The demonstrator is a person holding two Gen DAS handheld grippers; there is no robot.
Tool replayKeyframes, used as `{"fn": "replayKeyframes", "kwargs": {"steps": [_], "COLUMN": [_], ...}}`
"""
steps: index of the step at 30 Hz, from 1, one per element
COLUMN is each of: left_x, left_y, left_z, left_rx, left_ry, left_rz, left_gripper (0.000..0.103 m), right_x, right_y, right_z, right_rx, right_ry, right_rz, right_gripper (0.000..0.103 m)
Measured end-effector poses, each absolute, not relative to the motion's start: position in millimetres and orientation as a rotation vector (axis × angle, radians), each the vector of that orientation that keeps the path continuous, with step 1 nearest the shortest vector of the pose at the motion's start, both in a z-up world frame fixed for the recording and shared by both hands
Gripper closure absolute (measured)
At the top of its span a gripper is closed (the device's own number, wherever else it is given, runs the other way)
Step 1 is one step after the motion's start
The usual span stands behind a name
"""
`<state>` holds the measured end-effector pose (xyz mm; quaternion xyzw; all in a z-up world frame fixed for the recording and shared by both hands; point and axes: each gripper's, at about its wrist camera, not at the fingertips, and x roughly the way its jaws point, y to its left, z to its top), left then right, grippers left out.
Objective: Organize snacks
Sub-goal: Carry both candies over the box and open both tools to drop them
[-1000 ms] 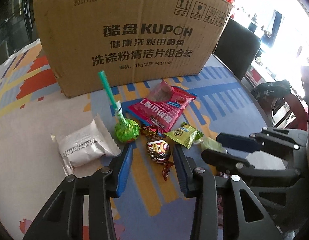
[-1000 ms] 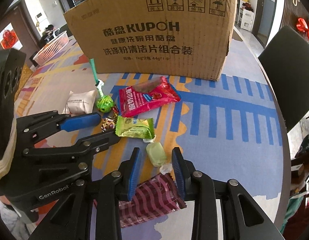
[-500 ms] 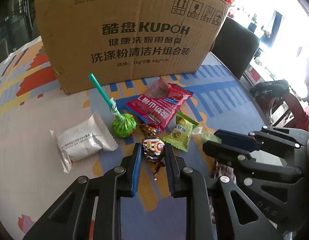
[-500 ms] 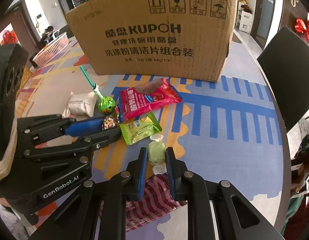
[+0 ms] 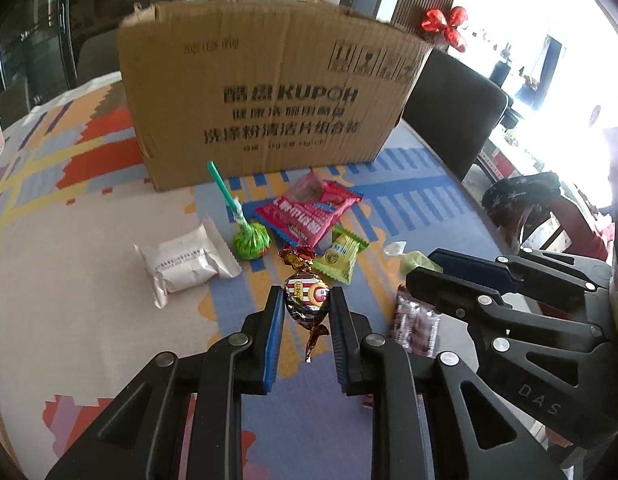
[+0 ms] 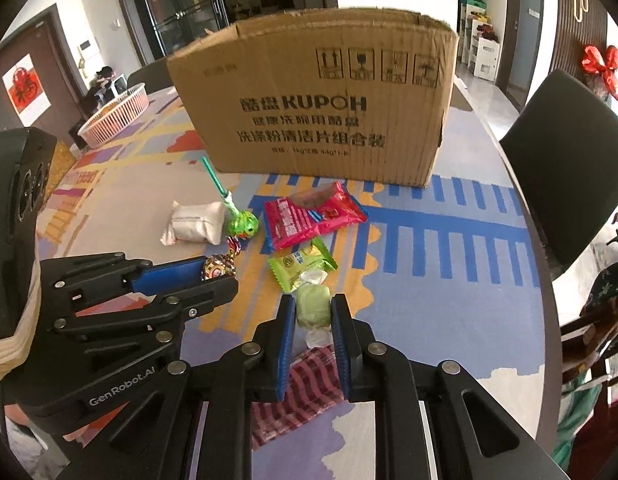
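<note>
Now the left gripper [image 5: 305,304] fingers pinch the foil-wrapped chocolate [image 5: 305,300], the right gripper [image 6: 312,312] fingers clamp the pale green candy [image 6: 312,310]; both likely bound for the cardboard box [image 6: 321,96] at twelve o'clock.

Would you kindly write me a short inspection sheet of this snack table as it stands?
Surface: table under a patterned cloth of blue, orange and purple.
Job's things: cardboard box upright at the back; before it a white packet, green lollipop, red snack bag, green sachet, striped pink packet.
Clutter: nothing seen.
Grippers: left gripper shut on a foil-wrapped chocolate; right gripper shut on a pale green candy.
Cables: nothing seen.
Surroundings: dark chair, pink basket, red bow.
</note>
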<state>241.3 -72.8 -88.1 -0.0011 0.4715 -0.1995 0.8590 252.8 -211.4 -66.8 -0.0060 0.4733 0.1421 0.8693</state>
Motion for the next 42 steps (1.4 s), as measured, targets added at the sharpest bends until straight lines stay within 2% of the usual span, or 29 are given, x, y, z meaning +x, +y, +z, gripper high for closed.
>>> {"fn": "replayKeyframes", "kwargs": {"steps": [26,42], "left_x": [279.7,328.0], "left_y": [-51.5,-46.1], "left_z": [40.4,71.6], "left_rx": [0.030,0.052], "left_ry": [0.713,0.672], "left_rz": [-0.345,-0.310], "left_gripper": [0.080,0.080], "right_x": [279.8,332.2], "right_y": [-203.7,-199.8], "right_z": [47.5,81.3], "right_rx": [0.026,0.053], "right_ry": [0.722,0.677], "right_rz": [0.293,0.282], "right_gripper": [0.083,0.083]}}
